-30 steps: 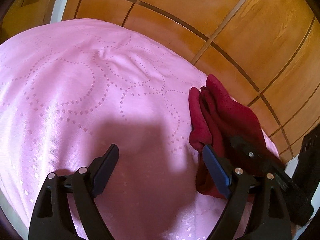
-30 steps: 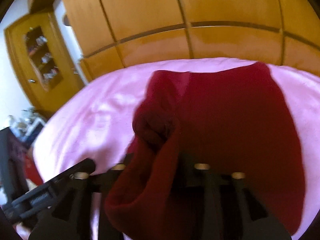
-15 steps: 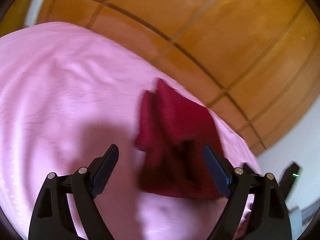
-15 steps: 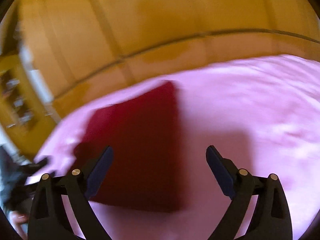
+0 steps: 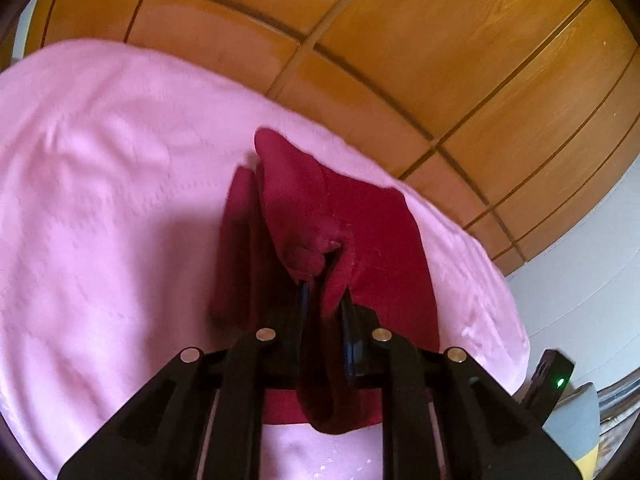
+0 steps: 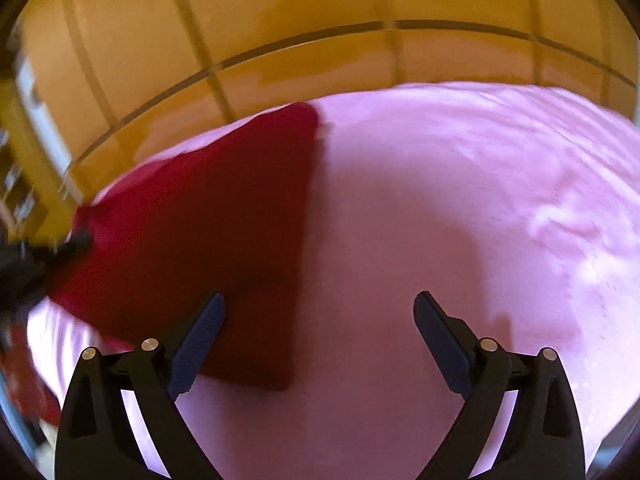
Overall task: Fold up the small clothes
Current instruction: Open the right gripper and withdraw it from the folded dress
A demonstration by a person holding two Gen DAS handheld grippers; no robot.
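Observation:
A dark red garment [image 5: 376, 240] lies partly folded on a pink bedspread [image 5: 104, 208]. My left gripper [image 5: 324, 292] is shut on a bunched edge of the garment, and cloth hangs between and under its fingers. In the right wrist view the garment [image 6: 208, 232] lies flat at the left as a smooth folded shape. My right gripper [image 6: 320, 340] is open and empty, low over the bedspread [image 6: 460, 208], with its left finger [image 6: 200, 332] over the garment's near edge. The left gripper shows blurred at the far left of the right wrist view [image 6: 36, 256].
A wooden panelled wardrobe [image 5: 400, 40] rises just behind the bed. The bed's right corner [image 5: 508, 344] drops off towards a pale wall, with a black device with a green light [image 5: 554, 376] beside it. A wooden cabinet [image 6: 24, 152] stands at the left.
My right gripper let go of the red garment, opened and drew back to the right. My left gripper moved right onto the garment and shut on its edge.

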